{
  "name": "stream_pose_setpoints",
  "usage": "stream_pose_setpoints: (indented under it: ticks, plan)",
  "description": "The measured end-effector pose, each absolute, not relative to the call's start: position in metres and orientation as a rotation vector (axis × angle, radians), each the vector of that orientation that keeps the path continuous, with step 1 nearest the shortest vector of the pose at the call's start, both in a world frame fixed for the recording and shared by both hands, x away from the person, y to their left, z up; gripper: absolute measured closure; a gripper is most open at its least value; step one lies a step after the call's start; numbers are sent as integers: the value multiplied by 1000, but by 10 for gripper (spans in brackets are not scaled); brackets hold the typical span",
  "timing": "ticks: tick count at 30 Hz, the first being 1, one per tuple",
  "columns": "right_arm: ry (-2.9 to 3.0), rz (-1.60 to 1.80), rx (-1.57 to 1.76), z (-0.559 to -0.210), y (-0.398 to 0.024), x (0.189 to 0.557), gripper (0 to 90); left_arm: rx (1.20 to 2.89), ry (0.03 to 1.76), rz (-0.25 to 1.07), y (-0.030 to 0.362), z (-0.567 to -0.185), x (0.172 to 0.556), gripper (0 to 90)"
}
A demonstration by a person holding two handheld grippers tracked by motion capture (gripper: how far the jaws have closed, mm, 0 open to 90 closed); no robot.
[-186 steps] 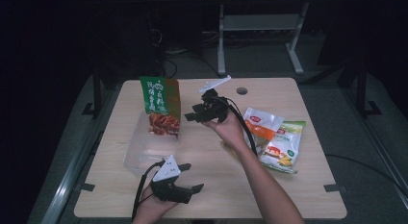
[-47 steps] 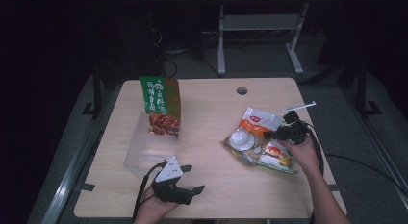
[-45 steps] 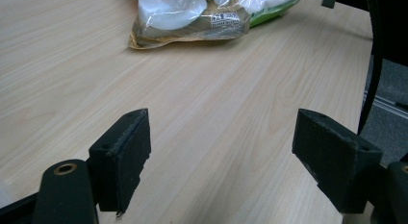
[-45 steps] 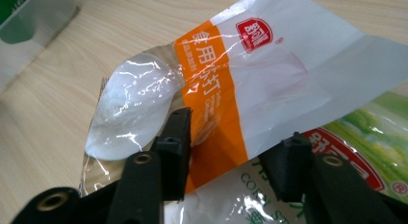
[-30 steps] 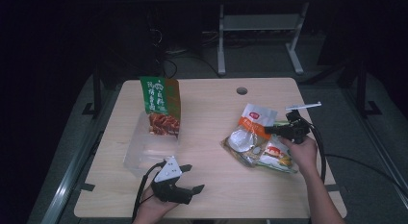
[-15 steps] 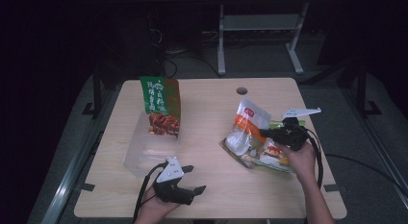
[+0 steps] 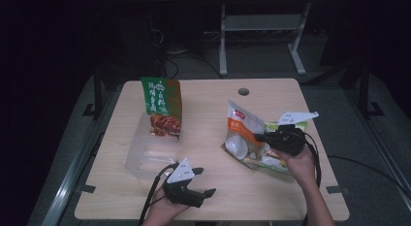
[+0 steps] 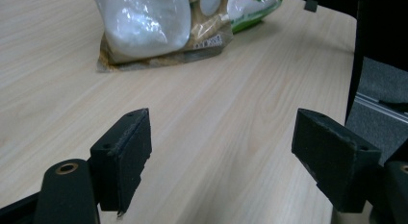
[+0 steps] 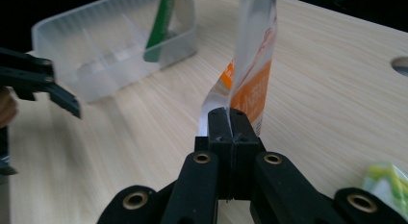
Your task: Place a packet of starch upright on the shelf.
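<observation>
My right gripper [image 9: 230, 119] has pinched shut on the orange bag [image 7: 241, 131] and tipped it up off the table [image 7: 208, 104], likely bound for the tub [image 7: 145, 155], while my left gripper [image 7: 201, 182] rests wide open.

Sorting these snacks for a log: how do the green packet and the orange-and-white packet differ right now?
The green packet stands upright in the clear plastic tub; the orange-and-white packet is out on the table. No gripper touches the green packet, while the right gripper is shut on the orange-and-white packet's edge, tilting it up. The green packet shows reddish food; the orange-and-white one shows white pieces. Both are printed snack bags.
</observation>
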State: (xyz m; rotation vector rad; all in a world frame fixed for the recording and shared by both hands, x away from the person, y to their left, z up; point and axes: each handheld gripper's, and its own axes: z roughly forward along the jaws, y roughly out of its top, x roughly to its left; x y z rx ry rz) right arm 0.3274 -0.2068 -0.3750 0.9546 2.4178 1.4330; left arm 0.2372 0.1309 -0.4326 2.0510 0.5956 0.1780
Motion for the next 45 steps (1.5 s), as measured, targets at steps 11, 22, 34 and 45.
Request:
stream_pose_setpoints:
  ticks: [11,22,34,45]
  plan:
    - [2495,1382,776,-360,-179,318,900,2070,631,171,114,-436,269,304]
    - [2563,1462,675,-354,-175,312,900,2067,708,224,107,-442,289,256]
    - [2608,1471,644,-365,-189,318,900,2050,718,150,90,-439,316,430]
    - [2578,1498,695,-374,-198,321,900,2047,721,108,83,-436,322,847]
